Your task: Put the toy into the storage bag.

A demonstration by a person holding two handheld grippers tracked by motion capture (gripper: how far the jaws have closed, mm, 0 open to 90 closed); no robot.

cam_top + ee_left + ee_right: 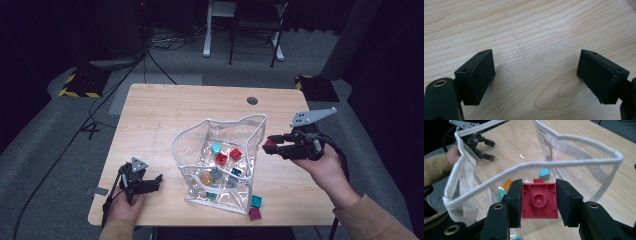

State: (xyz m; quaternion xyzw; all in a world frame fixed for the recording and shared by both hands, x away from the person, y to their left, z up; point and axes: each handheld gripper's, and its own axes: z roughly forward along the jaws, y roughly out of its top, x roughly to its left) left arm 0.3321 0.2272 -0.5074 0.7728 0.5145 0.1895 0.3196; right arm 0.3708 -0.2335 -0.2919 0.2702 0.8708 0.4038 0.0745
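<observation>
Here the right gripper (270, 145) hangs above the desk (160, 115) at about three o'clock from the clear bag (220, 160), just beside its white-edged rim; its jaws are clamped on a red block (539, 200), pads pressed to two opposite sides. In the right gripper view the block shows its hollow underside with a round socket, and the pads cover its side faces. In the high view only a sliver of red (270, 142) peeks out between the jaws.

The left gripper (155, 181) rests low at about eight o'clock from the bag, well apart from it, jaws spread wide with nothing between them. In the left gripper view bare wood grain lies between the two pads, and the gripper's body is cut off at the bottom edge.

Inside the bag lie several small blocks, red, teal and orange, blurred by the creased plastic, so their count is hard to make out. A teal block (256, 200) and a magenta block (255, 214) sit outside on the desk at about five o'clock from the bag, touching each other and just beside its lower corner.

The person's forearms are cut off by the bottom of the high view. No readable writing or label shows on the bag, the blocks or the grippers; a dark mark on the floor at nine o'clock from the desk cannot be read
</observation>
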